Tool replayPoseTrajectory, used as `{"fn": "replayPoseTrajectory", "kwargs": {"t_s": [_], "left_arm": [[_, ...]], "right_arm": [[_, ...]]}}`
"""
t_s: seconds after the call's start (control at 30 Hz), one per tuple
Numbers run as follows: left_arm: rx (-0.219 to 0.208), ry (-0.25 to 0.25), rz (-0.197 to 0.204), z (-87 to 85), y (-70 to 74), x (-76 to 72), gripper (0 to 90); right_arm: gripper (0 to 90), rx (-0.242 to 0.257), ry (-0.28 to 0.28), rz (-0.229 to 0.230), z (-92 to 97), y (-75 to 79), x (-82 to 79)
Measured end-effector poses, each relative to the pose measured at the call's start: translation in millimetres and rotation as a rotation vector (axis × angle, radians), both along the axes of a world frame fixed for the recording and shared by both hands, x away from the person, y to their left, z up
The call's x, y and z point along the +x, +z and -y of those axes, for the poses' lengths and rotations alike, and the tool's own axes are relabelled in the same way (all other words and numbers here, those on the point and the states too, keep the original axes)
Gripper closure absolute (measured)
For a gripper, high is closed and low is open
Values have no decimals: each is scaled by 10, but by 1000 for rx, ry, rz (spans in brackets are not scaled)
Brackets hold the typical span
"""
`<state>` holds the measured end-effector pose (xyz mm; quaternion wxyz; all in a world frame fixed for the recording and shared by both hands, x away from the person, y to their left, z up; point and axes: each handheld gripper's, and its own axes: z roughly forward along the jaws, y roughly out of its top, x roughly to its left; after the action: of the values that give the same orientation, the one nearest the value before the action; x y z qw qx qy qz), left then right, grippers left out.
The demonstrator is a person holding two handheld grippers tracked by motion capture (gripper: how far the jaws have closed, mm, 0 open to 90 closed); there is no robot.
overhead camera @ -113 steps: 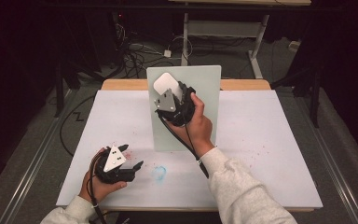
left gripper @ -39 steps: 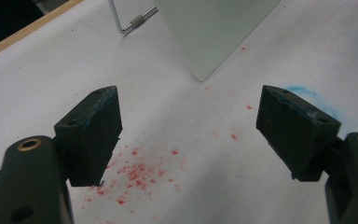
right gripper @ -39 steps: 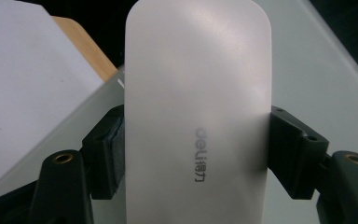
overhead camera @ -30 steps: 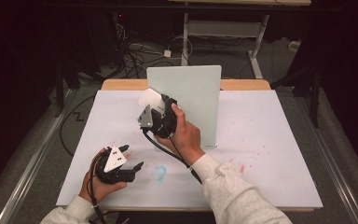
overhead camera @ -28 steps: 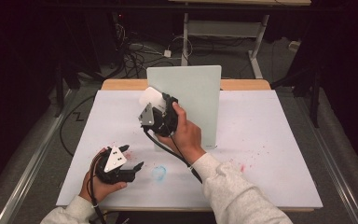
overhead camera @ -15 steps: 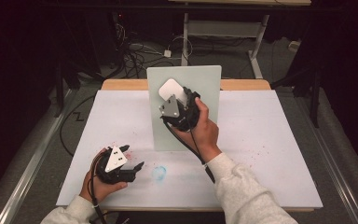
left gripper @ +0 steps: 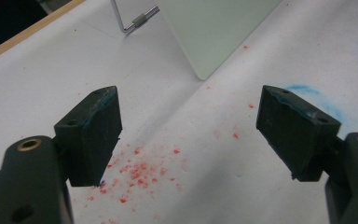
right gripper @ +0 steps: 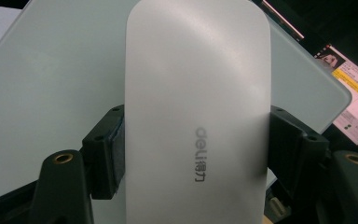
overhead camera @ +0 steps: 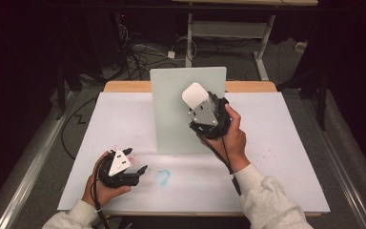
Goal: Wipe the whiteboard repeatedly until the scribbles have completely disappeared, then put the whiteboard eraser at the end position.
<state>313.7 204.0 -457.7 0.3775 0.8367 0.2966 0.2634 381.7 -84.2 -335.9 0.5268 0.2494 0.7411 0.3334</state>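
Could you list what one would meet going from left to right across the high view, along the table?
Left gripper → blue smudge → upright pale board → white eraser held in the right gripper → red specks.

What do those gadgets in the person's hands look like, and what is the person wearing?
Each hand carries a black two-jaw tool: the left gripper and the right gripper, each topped by a grey three-cornered plate and trailing a black cable. The fingers are blocky black pads, smeared blue at the edges, with brass-ringed holes behind. The sleeves are light grey.
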Motion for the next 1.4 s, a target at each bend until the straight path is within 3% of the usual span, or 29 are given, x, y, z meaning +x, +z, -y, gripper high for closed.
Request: {"fn": "replayPoseTrajectory", "kwargs": {"t_s": [0.5,0.87,1.2,1.4], "left_arm": [[3,-1,-1,-30,-18,37,215],[2,3,2,-25,-9,22,215],[4,8,6,-39,-6,13,215],[7,8,20,-27,17,0,215]], "right_arm": [[309,92,81,-41,375,-23,-150],[309,118,132,-86,549,-45,-284],[309,135,162,-178,765,-145,-379],[309,118,185,-239,857,-240,-462]]}}
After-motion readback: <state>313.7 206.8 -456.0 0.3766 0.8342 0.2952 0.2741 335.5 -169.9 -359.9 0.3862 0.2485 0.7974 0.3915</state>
